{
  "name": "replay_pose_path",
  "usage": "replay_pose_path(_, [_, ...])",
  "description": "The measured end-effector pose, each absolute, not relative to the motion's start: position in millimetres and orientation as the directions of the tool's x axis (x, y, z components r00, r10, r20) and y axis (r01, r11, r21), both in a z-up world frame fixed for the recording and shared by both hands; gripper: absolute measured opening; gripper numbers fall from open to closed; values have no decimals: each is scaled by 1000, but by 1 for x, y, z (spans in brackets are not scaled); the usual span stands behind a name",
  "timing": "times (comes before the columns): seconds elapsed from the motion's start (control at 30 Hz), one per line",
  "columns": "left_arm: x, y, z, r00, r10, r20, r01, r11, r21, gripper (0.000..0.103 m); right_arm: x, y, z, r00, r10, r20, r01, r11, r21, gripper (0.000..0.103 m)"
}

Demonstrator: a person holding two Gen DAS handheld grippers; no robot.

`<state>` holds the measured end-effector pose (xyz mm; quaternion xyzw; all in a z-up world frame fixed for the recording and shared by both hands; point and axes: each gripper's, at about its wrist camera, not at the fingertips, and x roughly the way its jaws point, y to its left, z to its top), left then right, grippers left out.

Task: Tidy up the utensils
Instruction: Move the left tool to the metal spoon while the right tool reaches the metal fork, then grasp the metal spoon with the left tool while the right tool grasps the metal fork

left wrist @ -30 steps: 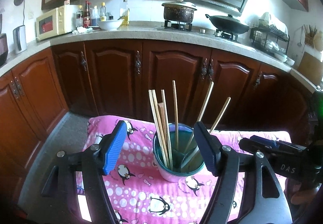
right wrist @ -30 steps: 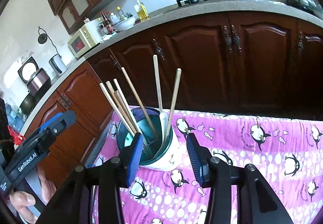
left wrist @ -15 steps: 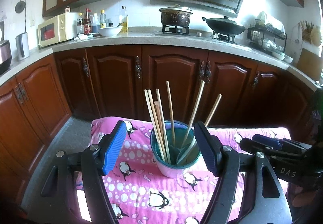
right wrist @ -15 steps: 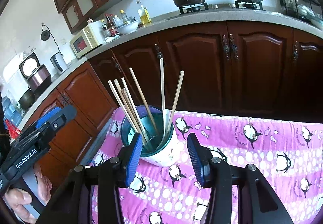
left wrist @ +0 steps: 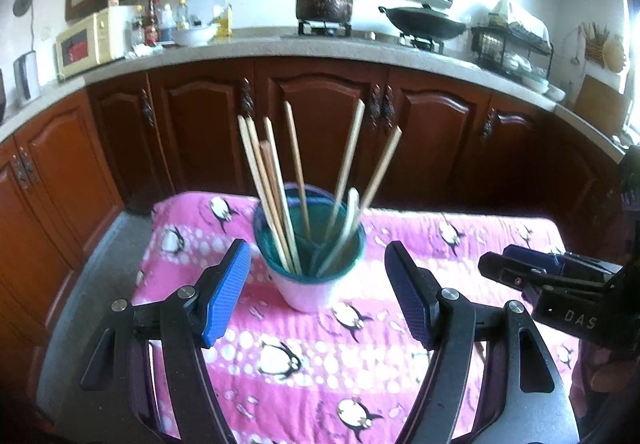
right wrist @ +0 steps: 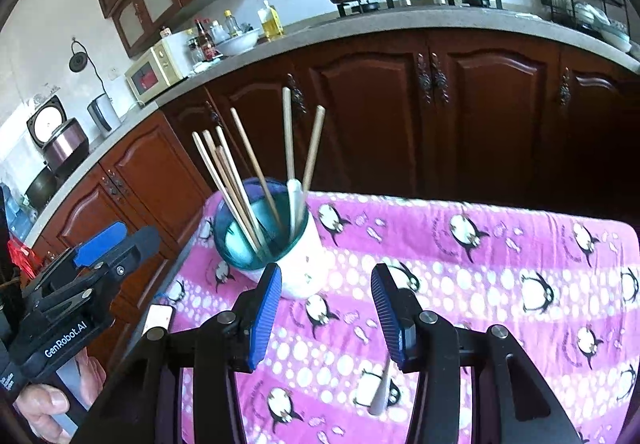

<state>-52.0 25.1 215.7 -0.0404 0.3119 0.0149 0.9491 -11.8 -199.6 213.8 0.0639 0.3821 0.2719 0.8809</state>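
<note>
Wooden chopsticks [left wrist: 280, 196] upright in cup [left wrist: 310, 276]; both hand-held grippers, left [left wrist: 316, 300] and right [right wrist: 326, 318], jaws apart, now farther back.

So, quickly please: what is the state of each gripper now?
Left gripper: open, holding nothing; the cup with chopsticks stands ahead of it.
Right gripper: open, holding nothing.

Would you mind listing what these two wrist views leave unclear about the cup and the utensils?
- Lower ends of the chopsticks: hidden inside the cup in both views.
- White utensil in the cup: only its handle shows; the cup wall hides its head.
- Pale item on the cloth, right wrist view: partly behind the right gripper, so its type is unclear.
- Left wrist view: the cup is motion-blurred.
</note>
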Motion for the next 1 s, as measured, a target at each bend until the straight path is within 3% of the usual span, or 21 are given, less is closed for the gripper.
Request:
replay_pose_path(0.43, [-36,-3,151,688,-150,-710,64,987,-146,70,-1,-278,109,454,379,-807,-290,919,268,44])
replay_pose_path(0.57, [-22,-17,127,637,-191,-747,102,981,-163,70,9,-281,78,404,383,-831,-276,917,288,35])
replay_pose_path(0.73, [-1,-39,105,605,-218,-766,145,976,-163,70,26,-270,56,369,394,-842,-286,910,301,31])
replay_pose_path(0.83, [14,-49,93,586,-253,-770,166,967,-191,70,41,-265,41,343,403,-848,-272,907,322,21])
replay_pose_path(0.9, [25,-57,85,577,-269,-771,175,963,-205,70,44,-267,40,358,413,-837,-275,904,329,8])
replay_pose_path(1.0, [44,-69,70,571,-273,-774,188,961,-200,68,47,-280,42,355,431,-829,-260,898,355,7])
